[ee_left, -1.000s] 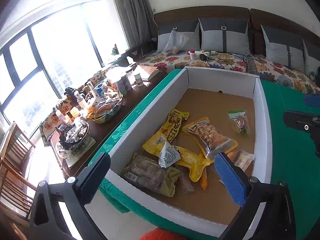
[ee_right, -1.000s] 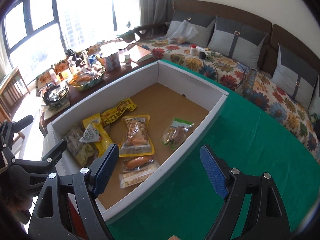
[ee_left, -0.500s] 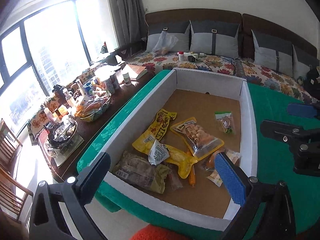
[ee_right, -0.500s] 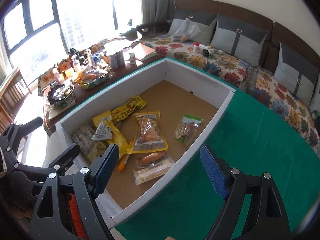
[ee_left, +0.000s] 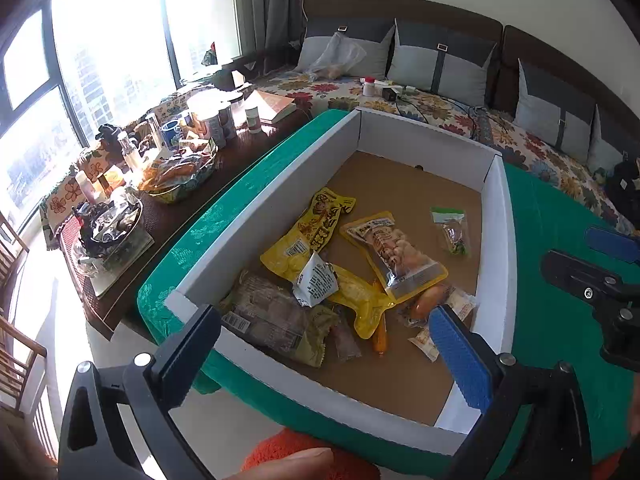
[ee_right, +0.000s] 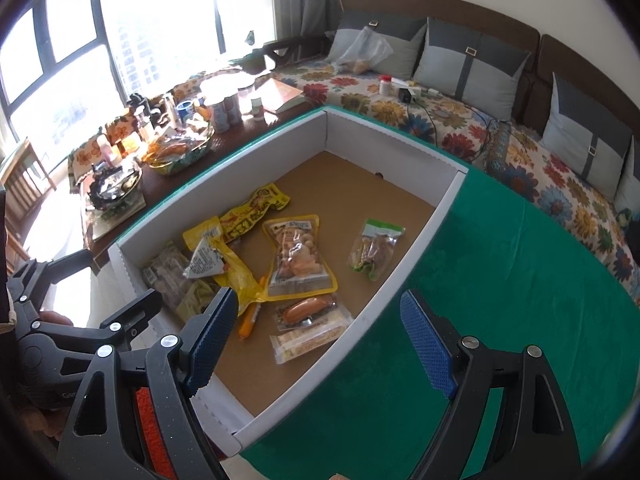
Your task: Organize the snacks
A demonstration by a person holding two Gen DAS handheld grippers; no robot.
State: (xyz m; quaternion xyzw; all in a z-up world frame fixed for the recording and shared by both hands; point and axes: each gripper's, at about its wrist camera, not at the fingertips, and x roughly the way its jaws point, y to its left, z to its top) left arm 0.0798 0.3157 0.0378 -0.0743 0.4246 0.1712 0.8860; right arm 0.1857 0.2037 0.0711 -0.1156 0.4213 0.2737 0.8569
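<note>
A white cardboard box (ee_left: 498, 248) (ee_right: 416, 248) with a brown floor sits on a green tablecloth. Inside lie several snack packs: yellow bags (ee_left: 320, 228) (ee_right: 248, 216), a clear pack of round snacks (ee_left: 396, 252) (ee_right: 298, 258), a small green-topped pouch (ee_left: 452, 230) (ee_right: 374, 250), a brownish bag (ee_left: 272, 316) (ee_right: 172, 276), a sausage (ee_left: 428, 306) (ee_right: 308, 308) and a wafer pack (ee_right: 308, 338). My left gripper (ee_left: 328, 354) hangs open over the box's near end, holding nothing. My right gripper (ee_right: 320, 338) is open and empty above the box's near right wall.
A dark side table (ee_left: 224, 164) left of the box carries cans, bottles, a bowl and a book. A floral sofa (ee_right: 460, 128) with grey cushions runs behind. The green cloth (ee_right: 500, 280) spreads right of the box. Something orange (ee_left: 280, 448) shows below my left gripper.
The left view has swung to the right and tilted, so the box sits more central and the right gripper shows larger at its right edge. The right view has shifted slightly; both grippers stay open.
</note>
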